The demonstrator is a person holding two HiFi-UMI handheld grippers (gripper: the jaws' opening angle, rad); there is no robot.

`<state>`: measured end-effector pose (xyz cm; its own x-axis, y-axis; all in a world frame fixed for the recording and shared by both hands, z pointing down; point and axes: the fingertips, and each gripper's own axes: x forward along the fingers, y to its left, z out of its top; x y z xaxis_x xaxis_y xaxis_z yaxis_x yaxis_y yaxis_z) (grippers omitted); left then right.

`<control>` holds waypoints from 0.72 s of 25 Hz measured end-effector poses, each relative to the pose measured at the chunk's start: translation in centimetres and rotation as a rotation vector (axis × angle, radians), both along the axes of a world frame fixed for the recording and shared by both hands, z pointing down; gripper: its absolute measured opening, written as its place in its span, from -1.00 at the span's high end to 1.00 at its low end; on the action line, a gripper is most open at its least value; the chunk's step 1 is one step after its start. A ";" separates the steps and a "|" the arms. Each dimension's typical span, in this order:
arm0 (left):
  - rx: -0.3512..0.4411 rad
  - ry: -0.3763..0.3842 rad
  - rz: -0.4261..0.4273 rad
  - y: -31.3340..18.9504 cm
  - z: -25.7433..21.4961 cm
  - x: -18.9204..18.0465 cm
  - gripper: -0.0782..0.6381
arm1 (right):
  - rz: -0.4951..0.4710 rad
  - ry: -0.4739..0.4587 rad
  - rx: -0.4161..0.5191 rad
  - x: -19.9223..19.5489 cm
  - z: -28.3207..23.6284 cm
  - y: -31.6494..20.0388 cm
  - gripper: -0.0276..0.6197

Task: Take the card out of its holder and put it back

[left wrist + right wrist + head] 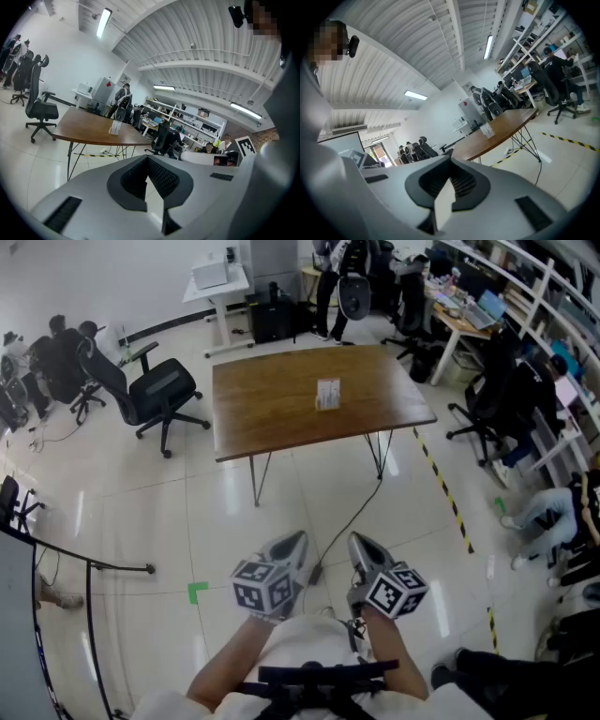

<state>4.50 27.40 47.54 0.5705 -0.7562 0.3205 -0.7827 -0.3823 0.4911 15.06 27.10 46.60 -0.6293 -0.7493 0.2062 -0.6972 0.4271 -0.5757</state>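
Where tiles (141,512) shine, a table (272,409) bears the card holder (327,395).

You hold the left gripper (291,547) and the right gripper (362,549) side by side near your body, above the glossy white floor (141,512). Well ahead, the small white card in its clear holder (327,394) stands upright on the brown wooden table (272,409).

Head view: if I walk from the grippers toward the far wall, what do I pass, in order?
Left gripper and right gripper, side by side → black cable → wooden table → card holder → white desk.
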 end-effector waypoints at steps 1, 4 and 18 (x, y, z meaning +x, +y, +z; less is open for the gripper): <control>-0.002 -0.001 0.000 0.2 0.1 0.2 0.81 | -0.001 0.003 0.000 0.2 0.0 0.1 0.90; -0.007 -0.007 0.002 0.5 0.2 0.8 0.81 | -0.003 0.012 0.002 0.8 0.0 0.3 0.90; -0.031 -0.049 -0.020 1.7 1.3 3.7 0.81 | 0.046 -0.021 -0.025 6.2 1.6 1.0 0.90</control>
